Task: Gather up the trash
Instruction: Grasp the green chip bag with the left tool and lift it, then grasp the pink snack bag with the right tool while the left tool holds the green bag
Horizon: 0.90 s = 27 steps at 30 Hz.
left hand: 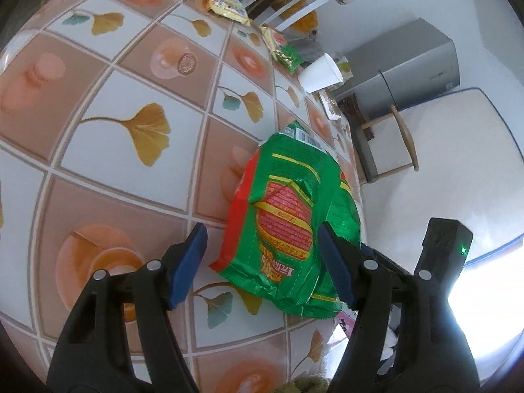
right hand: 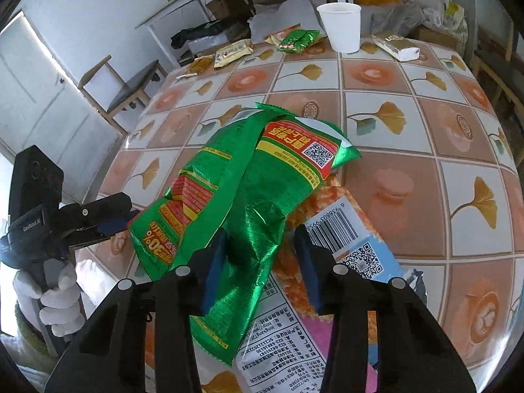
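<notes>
The green snack wrapper [right hand: 249, 190] is lying crumpled at the lower middle of the right wrist frame, on top of a pale blue packet [right hand: 353, 245], near the surface's [right hand: 409, 124] edge. The right gripper [right hand: 262, 262] is straddling its lower fold with the blue pads a little apart; only the left pad seems to be touching foil, so I judge it is not yet gripping. The left gripper [left hand: 262, 262] is standing wide around the wrapper's [left hand: 288, 229] other end, probably steadying it, holding nothing. Readable print: "30%", QR codes, a barcode; the Chinese text is too small. A white paper cup [right hand: 340, 26] and more wrappers are waiting at upper frame.
</notes>
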Each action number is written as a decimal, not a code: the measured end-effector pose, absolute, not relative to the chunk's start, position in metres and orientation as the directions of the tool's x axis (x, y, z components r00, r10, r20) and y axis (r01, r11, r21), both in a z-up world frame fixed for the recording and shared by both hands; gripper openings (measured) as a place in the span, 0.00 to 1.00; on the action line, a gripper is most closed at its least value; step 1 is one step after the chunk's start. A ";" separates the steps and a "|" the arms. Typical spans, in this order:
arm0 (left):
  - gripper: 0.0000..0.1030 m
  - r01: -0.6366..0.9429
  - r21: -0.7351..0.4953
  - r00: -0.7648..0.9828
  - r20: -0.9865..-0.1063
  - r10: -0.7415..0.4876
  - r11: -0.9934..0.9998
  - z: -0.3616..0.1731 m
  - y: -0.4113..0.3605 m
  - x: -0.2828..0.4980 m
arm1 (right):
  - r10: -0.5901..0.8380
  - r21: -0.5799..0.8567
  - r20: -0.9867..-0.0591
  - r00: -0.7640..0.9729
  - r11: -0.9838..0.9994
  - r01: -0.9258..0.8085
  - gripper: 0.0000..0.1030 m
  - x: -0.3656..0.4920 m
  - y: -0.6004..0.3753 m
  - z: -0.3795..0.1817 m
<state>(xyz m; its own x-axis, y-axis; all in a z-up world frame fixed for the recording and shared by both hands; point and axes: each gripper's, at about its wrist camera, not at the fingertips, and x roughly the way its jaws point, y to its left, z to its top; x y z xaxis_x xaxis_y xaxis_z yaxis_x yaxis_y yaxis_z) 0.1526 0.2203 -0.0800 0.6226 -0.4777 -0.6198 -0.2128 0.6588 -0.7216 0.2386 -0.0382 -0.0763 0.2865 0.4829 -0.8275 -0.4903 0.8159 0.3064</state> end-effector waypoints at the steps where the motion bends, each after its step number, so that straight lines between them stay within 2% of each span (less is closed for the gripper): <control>1: 0.64 -0.217 -0.731 0.623 -0.614 -0.484 0.647 -0.081 0.221 0.152 | 0.481 0.304 -0.829 0.286 0.816 -0.491 0.40 0.239 -0.038 -0.076; 16: 0.64 -0.216 -0.814 0.607 -0.544 -0.579 0.538 -0.093 0.217 0.124 | 0.478 0.303 -0.832 0.282 0.818 -0.489 0.40 0.240 -0.036 -0.077; 27: 0.64 -0.152 -0.819 0.645 -0.507 -0.572 0.553 -0.090 0.188 0.146 | 0.490 0.324 -0.827 0.276 0.816 -0.478 0.37 0.241 -0.037 -0.079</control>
